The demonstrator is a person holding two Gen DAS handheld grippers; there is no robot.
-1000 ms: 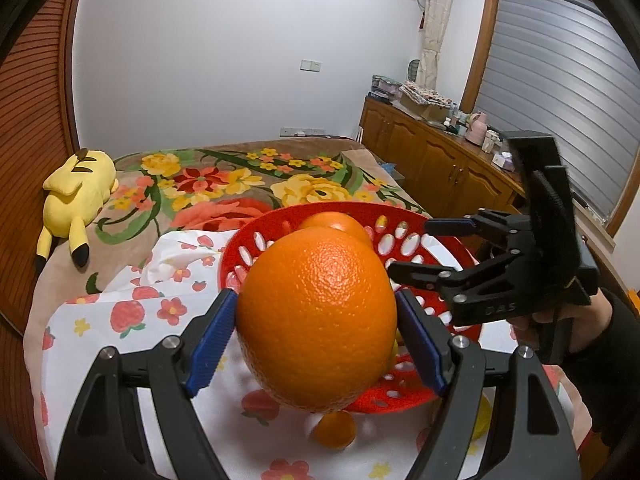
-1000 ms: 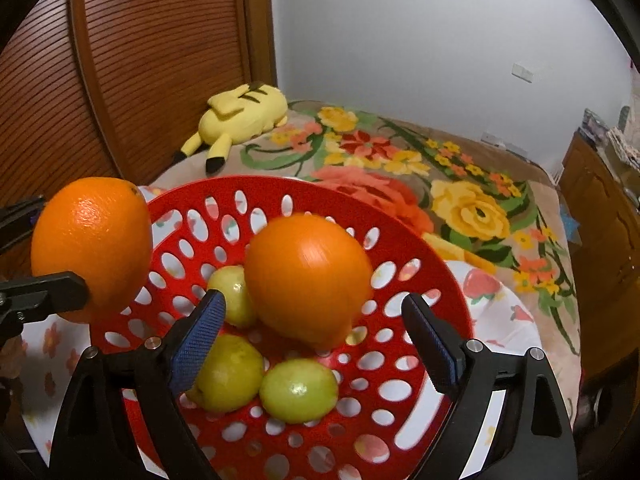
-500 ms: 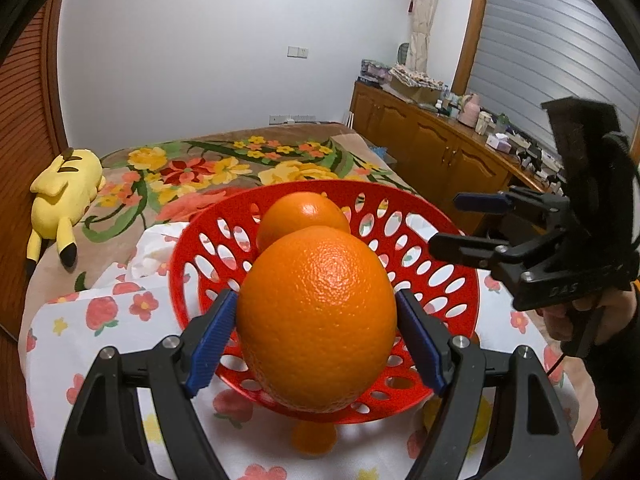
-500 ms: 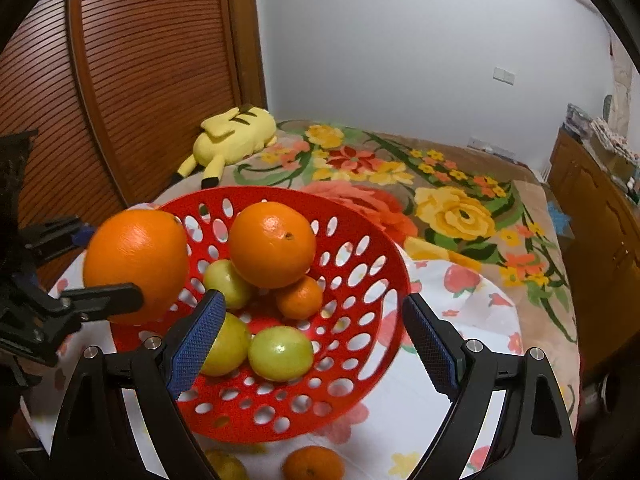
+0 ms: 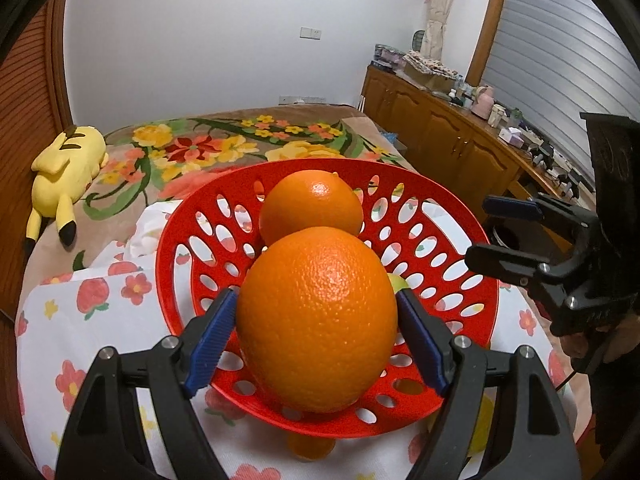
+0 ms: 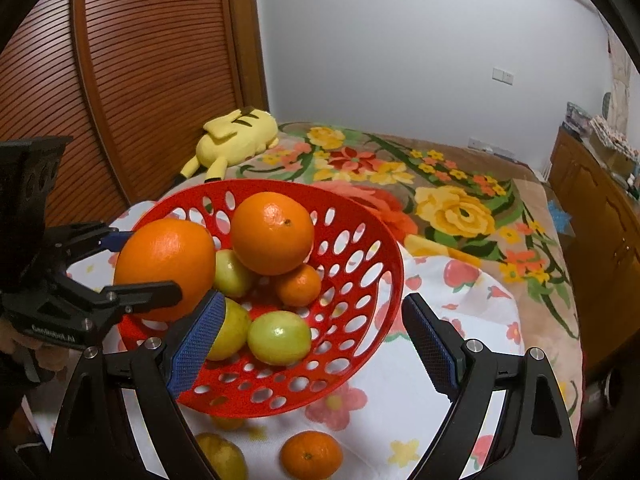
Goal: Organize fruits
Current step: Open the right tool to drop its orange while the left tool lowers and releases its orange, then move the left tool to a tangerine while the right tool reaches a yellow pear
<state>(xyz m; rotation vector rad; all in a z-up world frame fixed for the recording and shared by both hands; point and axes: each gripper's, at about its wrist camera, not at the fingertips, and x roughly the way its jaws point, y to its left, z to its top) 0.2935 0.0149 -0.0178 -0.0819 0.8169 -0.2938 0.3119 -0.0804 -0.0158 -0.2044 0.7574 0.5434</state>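
Observation:
My left gripper (image 5: 316, 336) is shut on a big orange (image 5: 316, 320) and holds it over the near rim of the red perforated basket (image 5: 452, 216). In the right wrist view the same orange (image 6: 164, 264) hangs at the basket's left rim (image 6: 384, 240). Inside lie another big orange (image 6: 272, 236), a small tangerine (image 6: 298, 286) and green-yellow fruits (image 6: 278, 338). My right gripper (image 6: 312, 344) is open and empty, above the basket's near right side; it shows at the right of the left wrist view (image 5: 496, 232).
A tangerine (image 6: 310, 456) and a yellow fruit (image 6: 220, 456) lie on the flowered cloth (image 6: 440, 288) in front of the basket. A yellow plush toy (image 6: 236, 138) lies on the floral blanket behind. Wooden cabinets (image 5: 440, 128) stand at the right.
My left gripper carried the big orange forward, over the basket rim. My right gripper drew back and up from the basket, leaving the other big orange inside.

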